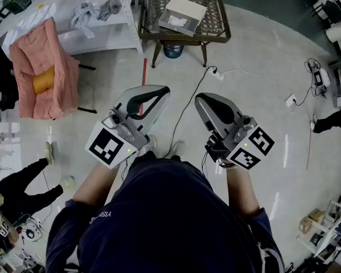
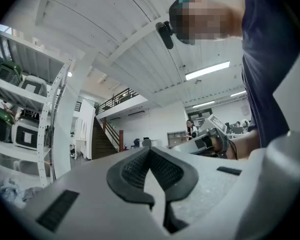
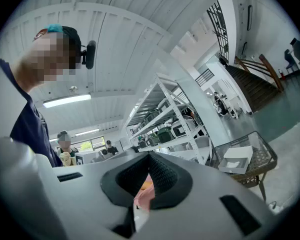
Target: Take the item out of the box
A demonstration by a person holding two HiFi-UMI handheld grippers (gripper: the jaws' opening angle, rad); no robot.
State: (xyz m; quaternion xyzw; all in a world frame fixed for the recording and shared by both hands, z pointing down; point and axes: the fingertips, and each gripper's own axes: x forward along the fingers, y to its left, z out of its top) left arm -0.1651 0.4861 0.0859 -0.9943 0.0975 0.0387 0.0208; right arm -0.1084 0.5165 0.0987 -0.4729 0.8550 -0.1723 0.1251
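Observation:
An open white box (image 1: 182, 15) with something pale inside sits on a dark wire table (image 1: 216, 30) across the floor, far ahead of me. In the right gripper view the box (image 3: 238, 160) shows small at the right on that table (image 3: 262, 165). My left gripper (image 1: 161, 91) and right gripper (image 1: 201, 99) are held close to my body, well short of the table. Both are shut, jaw tips touching, with nothing between them. The left gripper (image 2: 149, 152) points up toward the ceiling; the right gripper (image 3: 150, 157) points toward the shelving.
A chair draped in pink cloth (image 1: 44, 67) stands at the left beside a white shelf unit (image 1: 102, 30) with crumpled cloths. A blue bucket (image 1: 173, 51) sits under the wire table. A power strip and cable (image 1: 216, 74) lie on the floor. Another person (image 1: 23, 181) is at the lower left.

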